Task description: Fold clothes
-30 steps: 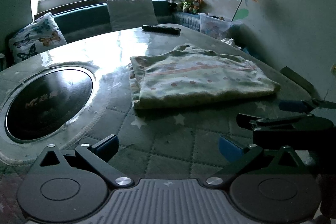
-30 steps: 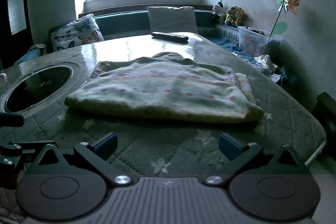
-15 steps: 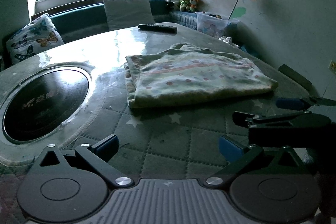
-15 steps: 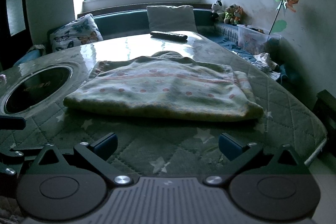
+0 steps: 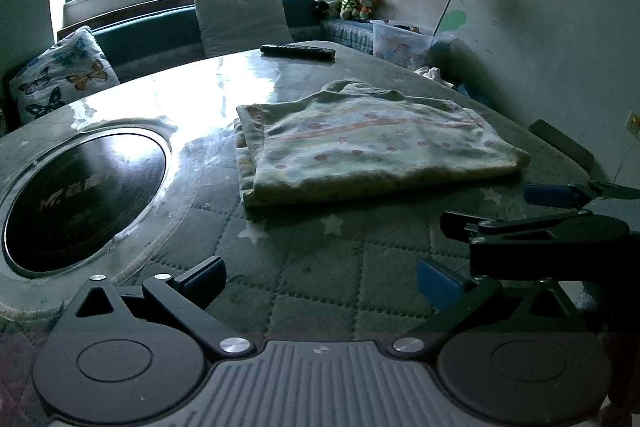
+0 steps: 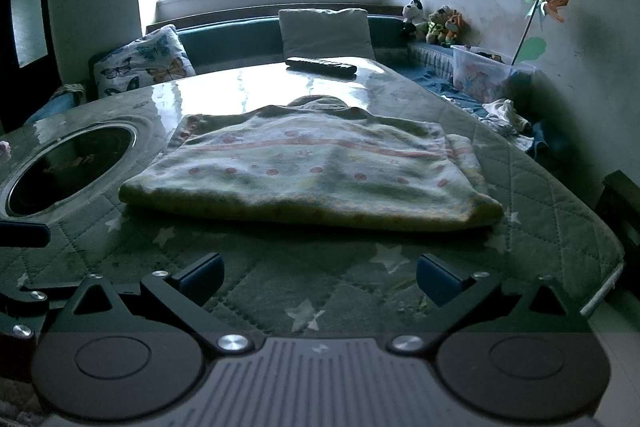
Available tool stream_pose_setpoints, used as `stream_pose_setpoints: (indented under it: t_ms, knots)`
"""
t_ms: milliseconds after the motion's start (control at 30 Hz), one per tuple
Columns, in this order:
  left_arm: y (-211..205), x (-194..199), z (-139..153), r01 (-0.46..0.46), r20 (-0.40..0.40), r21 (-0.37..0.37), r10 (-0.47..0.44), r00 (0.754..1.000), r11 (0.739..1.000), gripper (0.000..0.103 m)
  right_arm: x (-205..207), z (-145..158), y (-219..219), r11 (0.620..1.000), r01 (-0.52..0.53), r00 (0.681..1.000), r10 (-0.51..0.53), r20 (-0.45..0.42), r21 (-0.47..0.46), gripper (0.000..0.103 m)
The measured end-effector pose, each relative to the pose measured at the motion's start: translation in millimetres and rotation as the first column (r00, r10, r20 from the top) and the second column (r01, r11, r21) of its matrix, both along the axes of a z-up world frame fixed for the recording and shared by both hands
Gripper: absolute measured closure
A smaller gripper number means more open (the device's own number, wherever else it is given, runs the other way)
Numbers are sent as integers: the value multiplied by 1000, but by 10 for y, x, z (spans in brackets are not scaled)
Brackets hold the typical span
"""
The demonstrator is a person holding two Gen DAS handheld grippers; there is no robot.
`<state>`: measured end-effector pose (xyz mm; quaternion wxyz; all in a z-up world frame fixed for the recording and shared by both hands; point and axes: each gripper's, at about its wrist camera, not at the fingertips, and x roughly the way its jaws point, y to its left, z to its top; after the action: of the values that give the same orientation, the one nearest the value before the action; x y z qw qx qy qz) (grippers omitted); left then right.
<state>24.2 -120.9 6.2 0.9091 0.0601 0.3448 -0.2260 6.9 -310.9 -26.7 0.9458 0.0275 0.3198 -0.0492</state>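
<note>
A: Where do we stand on the garment?

B: Folded garment [image 6: 312,171] lies flat on the quilted table cover [image 6: 360,291], dotted pattern with a pink stripe. In the right wrist view it sits at 12 o'clock, just ahead of the fingers. In the left wrist view it is at 1 o'clock.

A: Grippers?

B: Right gripper [image 6: 318,277] has its jaws spread wide, nothing between them, hovering over the cover short of the garment's near edge. Left gripper [image 5: 320,279] likewise spread and empty. We see the right gripper from the left camera at 3 o'clock, and one blue left finger from the right camera at 9 o'clock.

A: Are we touching the cloth?

B: No. Both are apart from it, with bare cover between the fingertips and the fold.

A: Layers?

B: We see a second layer poking out along the garment's right side in the right view. How many folds are underneath, we cannot tell; the light is dim.

A: Anything else on the table?

B: Round dark inset [image 5: 80,199] at 9 o'clock in the left view, well apart from the garment. Remote control [image 6: 321,66] at the far edge, 12 o'clock. Behind it, a butterfly pillow [image 6: 146,65] at 11 o'clock.
</note>
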Motion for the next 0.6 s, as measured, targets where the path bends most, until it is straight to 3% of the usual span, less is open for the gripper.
stream_pose_setpoints:
  t_ms: [600]
  knots:
    - [-32,68,13,7,3,6,-7,1000,1000,0,47,-27,-2,1000,5,1000,-5,-11,1,0]
